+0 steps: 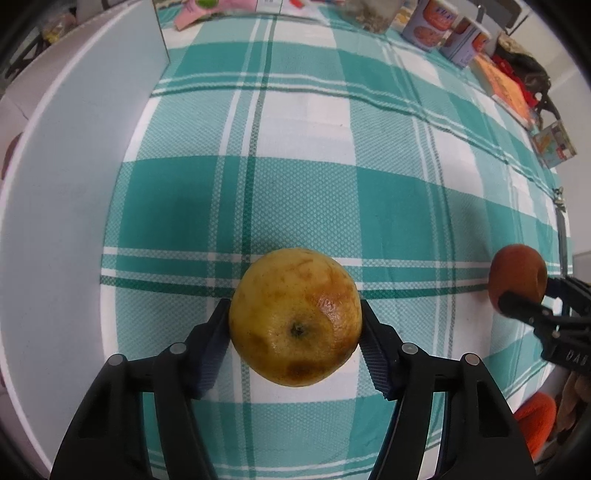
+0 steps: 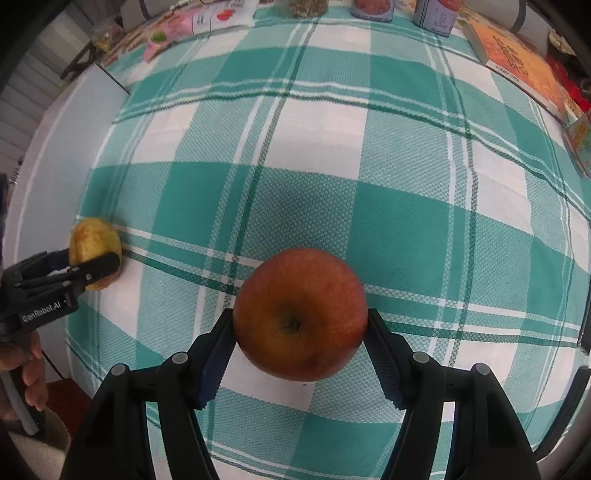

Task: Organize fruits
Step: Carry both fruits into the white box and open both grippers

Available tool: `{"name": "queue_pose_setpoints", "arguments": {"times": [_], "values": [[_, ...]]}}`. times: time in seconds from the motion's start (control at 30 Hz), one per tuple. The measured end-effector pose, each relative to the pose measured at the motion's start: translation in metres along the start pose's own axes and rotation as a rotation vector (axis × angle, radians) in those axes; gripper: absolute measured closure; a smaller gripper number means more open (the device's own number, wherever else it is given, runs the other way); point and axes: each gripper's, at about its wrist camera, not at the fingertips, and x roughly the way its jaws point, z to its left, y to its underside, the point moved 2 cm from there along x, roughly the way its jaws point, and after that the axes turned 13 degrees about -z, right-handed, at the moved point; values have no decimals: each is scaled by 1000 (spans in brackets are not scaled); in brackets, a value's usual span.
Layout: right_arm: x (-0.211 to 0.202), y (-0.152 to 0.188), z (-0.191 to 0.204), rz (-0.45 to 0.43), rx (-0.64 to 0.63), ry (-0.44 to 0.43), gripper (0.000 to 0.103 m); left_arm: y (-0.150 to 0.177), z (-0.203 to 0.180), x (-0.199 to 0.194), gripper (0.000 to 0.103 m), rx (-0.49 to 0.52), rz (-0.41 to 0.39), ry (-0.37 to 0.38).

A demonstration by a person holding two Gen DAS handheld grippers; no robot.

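My left gripper (image 1: 295, 314) is shut on a yellow orange with brown blotches (image 1: 294, 317), held over the green-and-white checked tablecloth (image 1: 303, 122). My right gripper (image 2: 300, 317) is shut on a red apple (image 2: 300, 314), also over the cloth. In the left wrist view the apple (image 1: 517, 275) and the right gripper (image 1: 532, 299) show at the far right. In the right wrist view the orange (image 2: 94, 251) and the left gripper (image 2: 88, 264) show at the far left.
A white tray or board (image 1: 66, 192) lies along the left side of the table and also shows in the right wrist view (image 2: 62, 140). Cans (image 1: 430, 24), a jar (image 1: 373, 13), an orange book (image 2: 517, 59) and pink packets (image 2: 173, 27) line the far edge.
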Motion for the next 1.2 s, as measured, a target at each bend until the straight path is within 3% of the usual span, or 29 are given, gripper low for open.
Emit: {"name": "queue_pose_setpoints", "arguments": {"times": [0.13, 0.27, 0.37, 0.5, 0.57, 0.67, 0.73, 0.83, 1.0, 1.2], "values": [[-27, -3, -3, -35, -4, -30, 35, 5, 10, -33, 36, -48, -63, 59], [-63, -21, 15, -92, -12, -100, 35, 0, 30, -105, 36, -118, -165, 164], [-98, -46, 64, -161, -86, -165, 35, -16, 65, -170, 36, -146, -284, 169], [-132, -84, 165, -258, -237, -298, 35, -40, 136, -216, 36, -212, -382, 72], [-135, -97, 225, -283, -330, -357, 35, -41, 179, -213, 36, -255, -387, -27], [-112, -105, 303, -266, -425, -414, 35, -25, 236, -173, 36, -338, -326, -128], [-82, -107, 351, -227, -470, -438, 35, -12, 265, -140, 36, -405, -264, -157], [-31, -105, 403, -167, -559, -385, 35, 6, 294, -99, 36, -465, -184, -185], [30, -102, 435, -61, -621, -298, 35, 20, 313, -78, 36, -509, -132, -174], [72, -105, 435, -21, -624, -230, 34, 21, 320, -57, 35, -529, -77, -218]]}}
